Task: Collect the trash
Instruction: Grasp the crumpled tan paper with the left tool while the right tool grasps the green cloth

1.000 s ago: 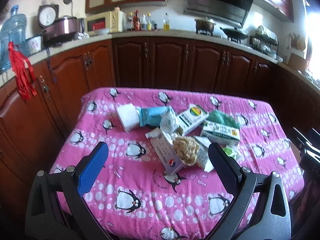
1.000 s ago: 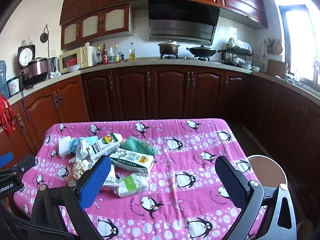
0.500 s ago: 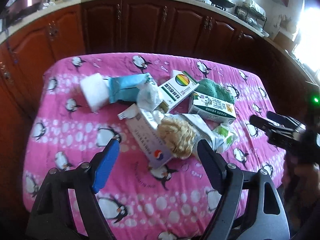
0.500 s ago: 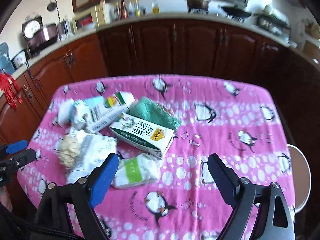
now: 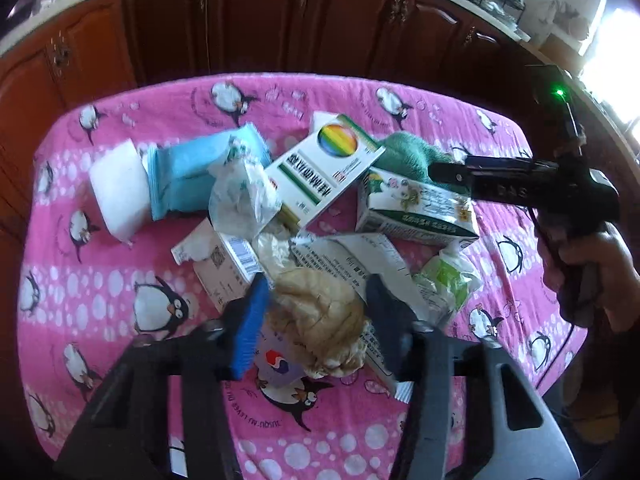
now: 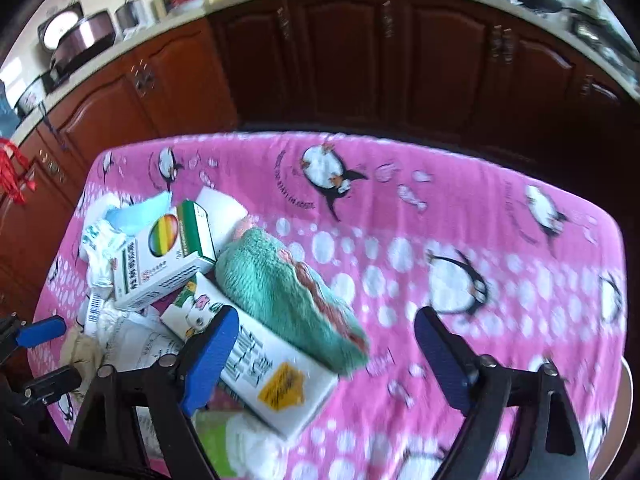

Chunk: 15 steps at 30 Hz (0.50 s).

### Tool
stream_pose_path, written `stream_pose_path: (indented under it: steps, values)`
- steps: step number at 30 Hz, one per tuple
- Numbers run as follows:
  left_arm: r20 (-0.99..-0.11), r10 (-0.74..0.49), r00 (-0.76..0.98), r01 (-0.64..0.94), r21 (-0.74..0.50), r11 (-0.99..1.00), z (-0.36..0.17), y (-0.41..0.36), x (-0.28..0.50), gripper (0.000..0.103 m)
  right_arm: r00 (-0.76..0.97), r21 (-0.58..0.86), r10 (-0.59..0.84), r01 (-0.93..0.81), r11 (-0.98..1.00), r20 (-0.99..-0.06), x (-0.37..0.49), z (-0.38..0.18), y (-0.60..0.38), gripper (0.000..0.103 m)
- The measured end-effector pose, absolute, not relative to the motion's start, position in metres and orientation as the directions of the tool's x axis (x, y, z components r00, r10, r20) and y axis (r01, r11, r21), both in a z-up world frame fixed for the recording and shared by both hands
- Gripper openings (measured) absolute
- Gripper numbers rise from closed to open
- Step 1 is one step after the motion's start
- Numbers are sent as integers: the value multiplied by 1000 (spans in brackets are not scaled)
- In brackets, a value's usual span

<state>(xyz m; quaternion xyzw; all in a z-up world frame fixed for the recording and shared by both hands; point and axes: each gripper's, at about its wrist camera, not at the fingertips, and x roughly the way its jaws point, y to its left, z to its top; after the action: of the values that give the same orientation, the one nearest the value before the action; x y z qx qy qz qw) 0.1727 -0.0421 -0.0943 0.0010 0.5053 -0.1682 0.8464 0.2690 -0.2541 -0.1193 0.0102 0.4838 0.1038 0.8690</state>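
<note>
A heap of trash lies on the pink penguin tablecloth (image 5: 120, 292). In the left wrist view my left gripper (image 5: 318, 320) has its jaws close on both sides of a tan crumpled wad (image 5: 320, 320); a firm hold is not clear. Around it lie a white medicine box with a rainbow disc (image 5: 324, 168), a milk carton (image 5: 416, 212), a blue pack (image 5: 196, 172) and printed paper (image 5: 352, 260). My right gripper (image 6: 324, 356) is open and empty above the milk carton (image 6: 256, 356) and a green towel (image 6: 284, 292).
Dark wooden cabinets (image 6: 360, 52) ring the table on the far and left sides. A counter with a rice cooker (image 6: 76, 36) and a microwave runs above them. A round stool (image 6: 624, 408) stands at the table's right edge.
Both grippers have moved down and forward over the heap. The left jaws have narrowed from wide open to close around the tan wad. The right gripper stays open.
</note>
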Motion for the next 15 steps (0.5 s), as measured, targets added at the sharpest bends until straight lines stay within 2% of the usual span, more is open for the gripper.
stream_pose_path:
  steps: [1, 2, 4, 5, 6, 8, 15]
  values:
    - [-859, -287, 425, 283, -175, 943, -97, -41, 174, 30, 488, 129, 209, -192, 973, -847, 276, -124, -252, 59]
    - [-860, -296, 416, 284, -187, 940, -98, -40, 174, 28, 471, 140, 221, -202, 969, -854, 281, -127, -252, 42]
    - [-859, -309, 409, 301, -193, 934, -99, -42, 172, 23, 443, 198, 277, -216, 956, -853, 289, -133, -254, 37]
    - [-859, -309, 408, 302, -193, 933, -99, -42, 172, 21, 437, 217, 295, -221, 951, -850, 290, -134, -255, 31]
    - [-859, -309, 408, 298, -194, 935, -98, -41, 171, 20, 435, 226, 306, -228, 947, -847, 289, -134, -255, 20]
    - [-858, -318, 405, 292, -208, 934, -94, -37, 169, 18, 446, 247, 330, -235, 940, -832, 285, -130, -257, 10]
    - [-808, -364, 463, 331, -224, 917, -44, -47, 165, 18, 551, 275, 325, -174, 946, -768, 242, -103, -293, 8]
